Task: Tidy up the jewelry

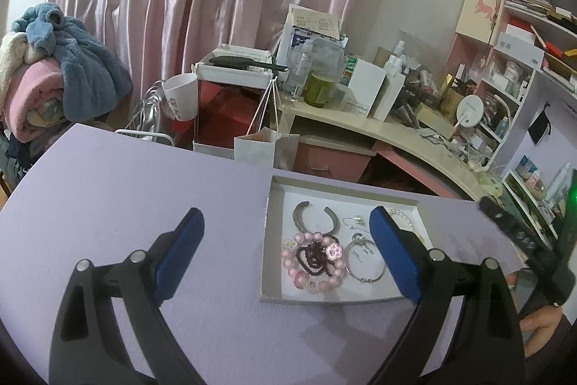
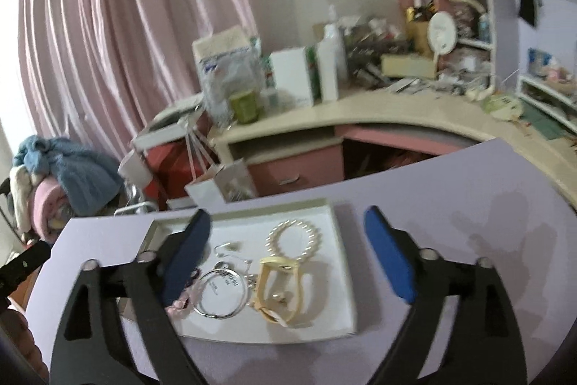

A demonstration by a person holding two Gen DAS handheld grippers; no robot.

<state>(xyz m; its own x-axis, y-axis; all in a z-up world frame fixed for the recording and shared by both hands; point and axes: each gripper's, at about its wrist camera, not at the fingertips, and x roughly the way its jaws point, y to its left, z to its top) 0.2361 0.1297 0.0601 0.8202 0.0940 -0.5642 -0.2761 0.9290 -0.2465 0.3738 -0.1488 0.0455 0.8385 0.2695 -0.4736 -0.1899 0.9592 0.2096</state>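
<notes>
Both tongs point down at the purple table (image 1: 108, 186), spread wide and holding nothing. The right gripper (image 2: 286, 258) hangs over the white tray (image 2: 335, 294); the left gripper (image 1: 286, 251) is beside it. Shiny bracelets (image 2: 218, 293) lie inside.

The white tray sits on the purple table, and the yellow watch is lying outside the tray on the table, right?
Not quite. The watch is lying inside the tray, just in front of the pearl bracelet, not outside it. The tray does sit on the purple table. The right wrist view shows this.
</notes>
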